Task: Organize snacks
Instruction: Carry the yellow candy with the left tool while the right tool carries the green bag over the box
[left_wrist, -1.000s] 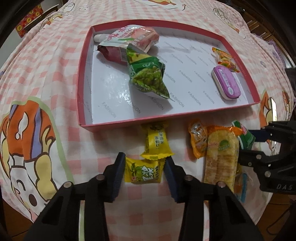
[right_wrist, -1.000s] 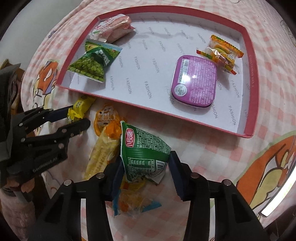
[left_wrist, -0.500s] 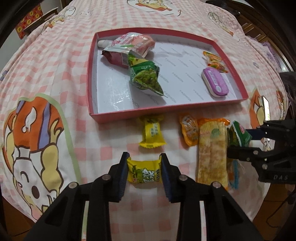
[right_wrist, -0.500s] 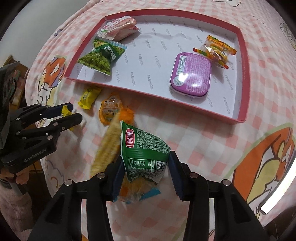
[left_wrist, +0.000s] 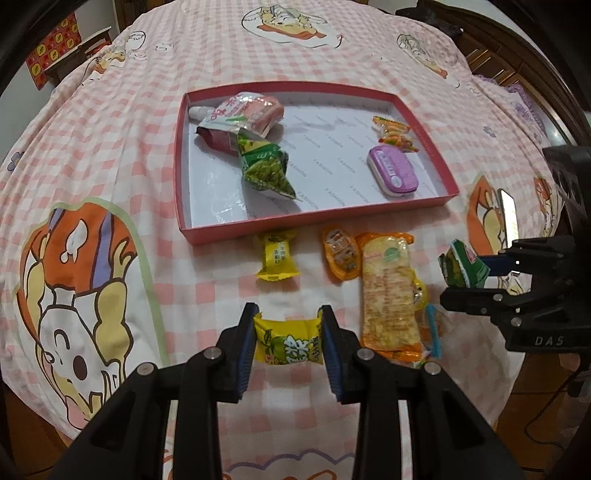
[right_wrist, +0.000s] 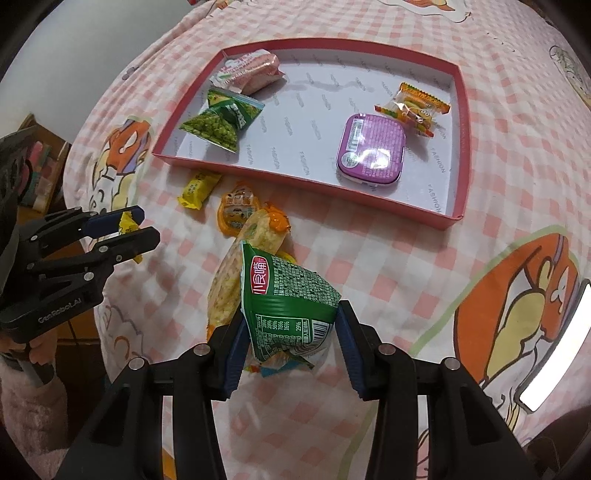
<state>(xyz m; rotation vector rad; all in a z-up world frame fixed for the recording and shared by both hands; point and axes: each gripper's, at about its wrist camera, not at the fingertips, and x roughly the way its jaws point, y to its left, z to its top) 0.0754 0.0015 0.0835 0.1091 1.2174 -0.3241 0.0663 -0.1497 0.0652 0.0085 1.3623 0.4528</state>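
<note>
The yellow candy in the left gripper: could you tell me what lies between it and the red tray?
In the left wrist view, one other yellow wrapped candy lies on the checked cloth between the held candy and the red tray; the rest is bare cloth.

Pink checked cartoon-print cloth (left_wrist: 110, 155); dark wooden furniture (left_wrist: 517, 55).

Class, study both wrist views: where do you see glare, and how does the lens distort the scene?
Right wrist view: glare whitens the purple tin. Left wrist view: shine on the red tray floor near the green pea packet. Both views: fisheye bends the checked cloth; corners go black.
</note>
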